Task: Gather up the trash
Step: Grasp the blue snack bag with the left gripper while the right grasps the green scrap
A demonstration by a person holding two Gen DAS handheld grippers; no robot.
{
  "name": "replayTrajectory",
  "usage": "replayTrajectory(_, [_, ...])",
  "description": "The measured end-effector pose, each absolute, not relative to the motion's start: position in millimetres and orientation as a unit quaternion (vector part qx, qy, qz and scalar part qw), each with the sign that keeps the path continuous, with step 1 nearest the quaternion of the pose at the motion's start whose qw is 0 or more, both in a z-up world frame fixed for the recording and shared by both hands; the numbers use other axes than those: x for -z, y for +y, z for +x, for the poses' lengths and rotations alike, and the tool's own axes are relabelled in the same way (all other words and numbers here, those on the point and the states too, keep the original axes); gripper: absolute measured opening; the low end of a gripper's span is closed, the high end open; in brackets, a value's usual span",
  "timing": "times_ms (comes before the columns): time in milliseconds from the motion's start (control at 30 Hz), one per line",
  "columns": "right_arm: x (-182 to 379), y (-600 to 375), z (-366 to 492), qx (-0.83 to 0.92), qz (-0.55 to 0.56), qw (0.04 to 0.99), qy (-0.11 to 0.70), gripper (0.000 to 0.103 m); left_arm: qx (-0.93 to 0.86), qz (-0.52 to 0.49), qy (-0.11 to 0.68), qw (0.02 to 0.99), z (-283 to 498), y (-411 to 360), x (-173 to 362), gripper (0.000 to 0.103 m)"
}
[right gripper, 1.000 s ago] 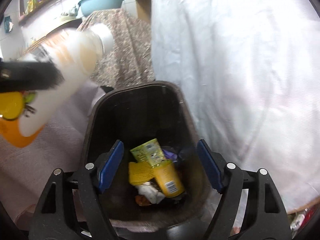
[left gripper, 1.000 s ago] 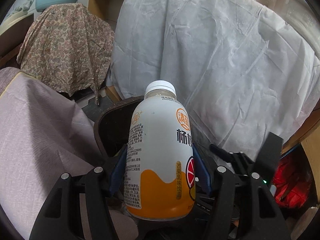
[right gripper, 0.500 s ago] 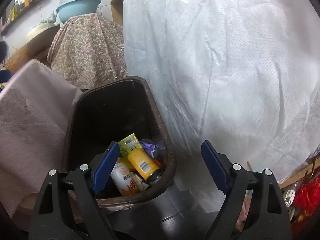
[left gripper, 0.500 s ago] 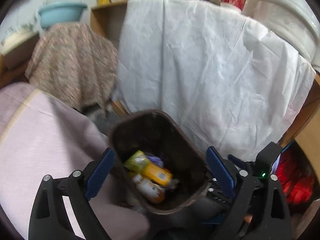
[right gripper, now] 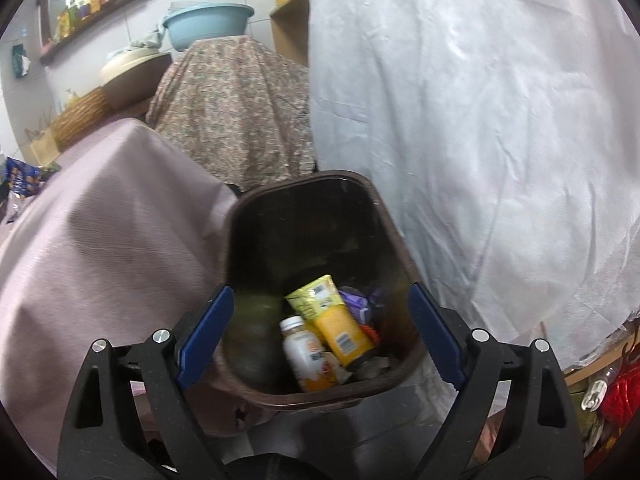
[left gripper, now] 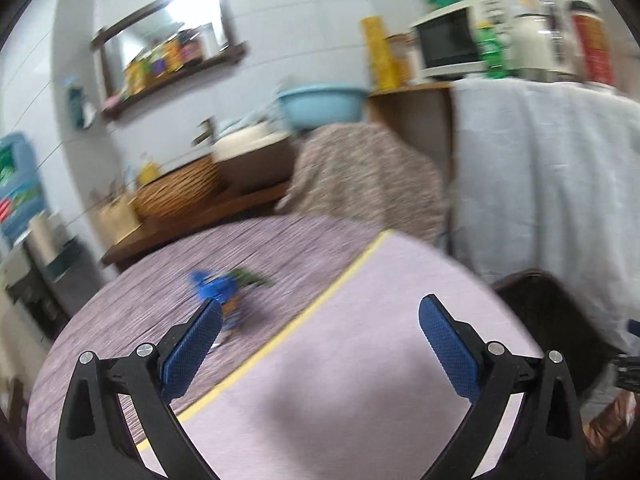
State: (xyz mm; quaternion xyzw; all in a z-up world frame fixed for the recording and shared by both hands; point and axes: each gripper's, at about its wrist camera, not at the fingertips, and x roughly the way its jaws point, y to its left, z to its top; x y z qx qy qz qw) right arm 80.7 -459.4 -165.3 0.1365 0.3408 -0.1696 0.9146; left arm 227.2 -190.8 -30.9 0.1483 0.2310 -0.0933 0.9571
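Note:
A dark brown trash bin (right gripper: 394,236) stands on the floor beside the pink-clothed table (right gripper: 100,220). Inside lie a white and orange drink bottle (right gripper: 310,356), a yellow tube (right gripper: 334,318) and other scraps. My right gripper (right gripper: 320,336) is open and empty, just above the bin's near rim. My left gripper (left gripper: 320,340) is open and empty over the table (left gripper: 340,360). A blurred blue wrapper (left gripper: 218,286) lies on the table ahead of its left finger; it also shows at the left edge of the right wrist view (right gripper: 20,178). The bin's rim (left gripper: 532,280) shows at right.
A white sheet (right gripper: 480,120) hangs over furniture behind the bin. A floral cloth (right gripper: 232,108) covers something beside it, with a blue basin (right gripper: 208,22) on top. A wall shelf with jars (left gripper: 168,60) and a woven basket (left gripper: 176,192) stand behind the table.
My left gripper let the bottle go into the bin, opened, and swung left and up to face the table. My right gripper stayed open over the bin, shifting slightly.

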Motion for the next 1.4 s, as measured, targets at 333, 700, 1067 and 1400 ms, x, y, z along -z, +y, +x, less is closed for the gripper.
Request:
replayTrajectory(333, [111.5,-407.7,98.9,0.1,0.12,0.936,0.314,0.088,0.036,0.131,0.285,0.949,317.1,-142.7,48.3,0.087])
replayTrajectory(700, [47.9,-292.0,183.3,-0.142,0.031,0.943,0.3,0.088,0.079,-0.019,0.326,0.942,295.2,-49.0,43.4,0.014])
replayTrajectory(1067, [50.8,-159.4,357.1,-0.222,-0.043,0.898,0.377,0.078,0.09,-0.111,0.282,0.949,259.9,6.5,24.8,0.013])
replayTrajectory(1400, [81.3,-130.2,449.7,-0.174,-0.072,0.878,0.441,0.063,0.094,-0.116,0.281,0.948,256.4,10.9,26.3,0.013])
